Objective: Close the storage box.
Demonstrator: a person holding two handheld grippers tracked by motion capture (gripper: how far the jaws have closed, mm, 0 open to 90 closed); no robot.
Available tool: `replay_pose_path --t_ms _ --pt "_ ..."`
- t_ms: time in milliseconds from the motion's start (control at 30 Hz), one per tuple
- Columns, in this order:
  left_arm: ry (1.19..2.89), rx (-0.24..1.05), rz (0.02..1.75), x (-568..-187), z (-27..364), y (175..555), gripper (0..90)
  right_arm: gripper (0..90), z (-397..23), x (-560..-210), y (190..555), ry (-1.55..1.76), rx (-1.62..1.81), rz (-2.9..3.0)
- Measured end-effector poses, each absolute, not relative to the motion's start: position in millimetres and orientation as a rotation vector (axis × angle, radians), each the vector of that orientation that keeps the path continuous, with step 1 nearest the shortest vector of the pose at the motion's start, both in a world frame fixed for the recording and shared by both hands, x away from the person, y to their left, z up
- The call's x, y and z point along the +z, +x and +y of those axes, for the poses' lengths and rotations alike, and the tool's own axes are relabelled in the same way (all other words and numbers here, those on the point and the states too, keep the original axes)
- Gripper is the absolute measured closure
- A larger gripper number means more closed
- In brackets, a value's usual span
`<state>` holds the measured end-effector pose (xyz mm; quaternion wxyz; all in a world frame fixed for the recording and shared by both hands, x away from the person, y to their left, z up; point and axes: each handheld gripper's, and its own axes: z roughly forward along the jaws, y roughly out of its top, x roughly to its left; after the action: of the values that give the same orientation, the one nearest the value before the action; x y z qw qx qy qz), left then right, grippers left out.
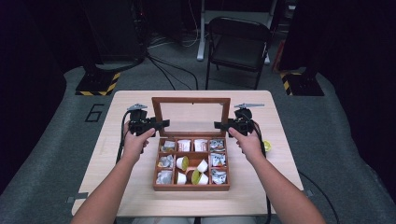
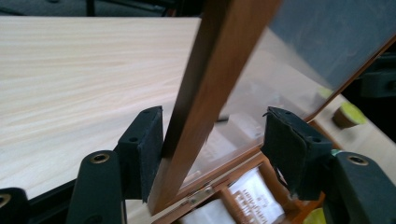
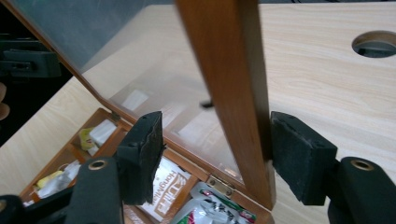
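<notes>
A wooden compartment box [image 1: 191,187] stands mid-table, its glass-paned lid [image 1: 191,99] raised upright at the back. My left gripper [image 1: 164,124] straddles the lid's left rail [image 2: 210,79]. Its left pad [image 2: 142,149] rests against the wood and the other pad stands well off it, behind the glass. My right gripper [image 1: 218,125] straddles the right rail [image 3: 229,70]. There the right pad [image 3: 299,154] lies close against the wood and the left pad is clear of it. Neither pair of jaws clamps the rail.
The box's compartments hold foil sachets [image 1: 217,160], paper packets [image 1: 184,145] and small white and green-lidded cups [image 1: 182,163]. One green-topped cup [image 1: 266,145] sits on the table right of the box. A round hole [image 3: 376,43] pierces the tabletop. A folding chair [image 1: 238,44] stands beyond the table.
</notes>
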<state>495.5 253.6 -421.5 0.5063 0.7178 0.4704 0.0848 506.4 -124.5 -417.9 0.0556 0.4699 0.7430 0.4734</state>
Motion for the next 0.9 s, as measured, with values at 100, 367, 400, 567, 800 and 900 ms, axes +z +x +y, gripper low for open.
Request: replay_pose_path --t_ms 100,367,400,567,800,900 --pt "1.742 0.222 1.105 -416.5 251.2 490.4 38.2 36.7 -122.4 -413.9 502.0 1.395 1.442 2.262" --pt "1.768 0.243 1.06 -409.9 252.1 481.1 37.5 36.6 -122.1 -408.2 494.5 1.368 1.455 2.26" --pt "1.761 0.247 1.053 -408.2 252.5 479.6 37.2 36.5 -122.1 -407.6 493.7 1.364 1.456 2.261" --pt "1.753 0.222 1.029 -402.8 255.0 473.0 34.6 35.9 -122.7 -403.3 487.7 1.333 1.462 2.271" --pt "1.766 0.195 1.002 -405.5 258.1 463.5 33.6 33.8 -121.9 -398.6 475.9 1.315 1.436 2.295" --pt "1.776 0.208 0.992 -405.7 258.2 459.8 33.6 33.2 -122.7 -398.0 472.2 1.302 1.439 2.301"
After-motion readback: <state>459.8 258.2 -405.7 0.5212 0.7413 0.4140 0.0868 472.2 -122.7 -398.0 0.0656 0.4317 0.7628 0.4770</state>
